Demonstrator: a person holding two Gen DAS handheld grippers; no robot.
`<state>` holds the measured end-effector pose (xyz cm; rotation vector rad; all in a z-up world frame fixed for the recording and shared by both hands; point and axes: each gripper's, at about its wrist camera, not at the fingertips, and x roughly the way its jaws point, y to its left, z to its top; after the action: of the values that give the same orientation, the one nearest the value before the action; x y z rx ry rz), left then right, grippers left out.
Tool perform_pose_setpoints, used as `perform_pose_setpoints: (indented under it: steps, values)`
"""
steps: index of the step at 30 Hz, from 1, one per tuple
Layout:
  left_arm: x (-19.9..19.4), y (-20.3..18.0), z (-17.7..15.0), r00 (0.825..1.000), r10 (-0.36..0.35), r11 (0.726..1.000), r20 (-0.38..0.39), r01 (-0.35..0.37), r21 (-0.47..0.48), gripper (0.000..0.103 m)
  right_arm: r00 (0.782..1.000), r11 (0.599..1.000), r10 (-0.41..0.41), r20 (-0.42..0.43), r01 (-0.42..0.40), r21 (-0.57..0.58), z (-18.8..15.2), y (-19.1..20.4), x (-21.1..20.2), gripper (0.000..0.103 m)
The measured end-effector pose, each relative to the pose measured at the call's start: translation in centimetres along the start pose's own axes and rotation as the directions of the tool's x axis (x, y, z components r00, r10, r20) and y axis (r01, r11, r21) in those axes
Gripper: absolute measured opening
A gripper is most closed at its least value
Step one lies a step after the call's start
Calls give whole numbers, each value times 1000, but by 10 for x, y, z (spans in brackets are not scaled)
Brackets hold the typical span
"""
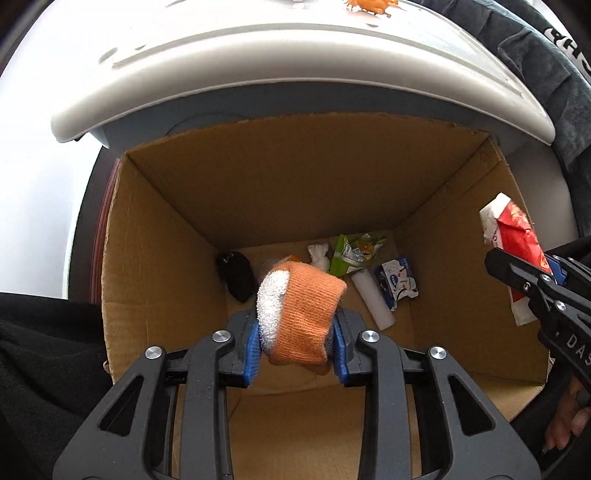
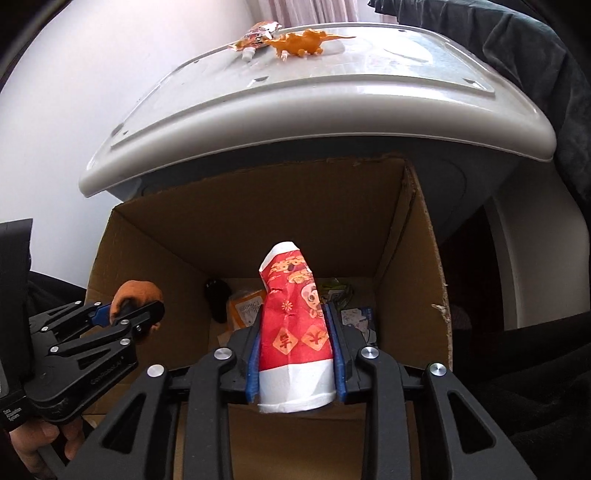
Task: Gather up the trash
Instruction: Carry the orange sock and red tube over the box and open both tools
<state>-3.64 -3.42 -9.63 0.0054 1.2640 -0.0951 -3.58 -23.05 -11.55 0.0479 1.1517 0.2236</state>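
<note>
Both claws clamp trash, left claw (image 1: pixel 299 332) on orange sock (image 1: pixel 303 314), right claw (image 2: pixel 295 354) on red wrapper (image 2: pixel 295 332); only right view shows toy lizard (image 2: pixel 306 42).

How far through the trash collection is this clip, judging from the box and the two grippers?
Partly done: the cardboard box already holds a green wrapper, a blue-and-white carton and other scraps. In hand: the left gripper carries an orange-and-white knit piece and the right gripper a red printed paper cup, both over the box. Left: an orange toy lizard and a foil wrapper on the grey lid.
</note>
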Motion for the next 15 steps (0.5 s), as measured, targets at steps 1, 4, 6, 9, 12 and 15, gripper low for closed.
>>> perform_pose_setpoints:
  steps: [1,4,6,9,12,15]
  values:
    - [2,0,0,1000,6,1000,-9,-7,-7,44,1000,1000,-3,-4,3,0,0,0,1,46]
    - [5,2,0,999,40,999,-21,-41,-25,76,999,1000,-27,25,26,17,1,-2,-3,70]
    - [4,5,0,999,38,999,-18,-38,-35,76,999,999,-26,41,24,37,3,-5,-8,70]
    - [7,6,1,998,49,998,-30,-51,-43,77,998,997,-32,47,29,73,3,-11,-11,70]
    - [8,7,4,999,40,998,-19,-41,-50,77,998,995,-33,52,27,96,4,-14,-12,72]
    - [2,6,4,1000,27,998,8,-27,-49,77,997,994,-35,64,28,107,7,-13,-14,75]
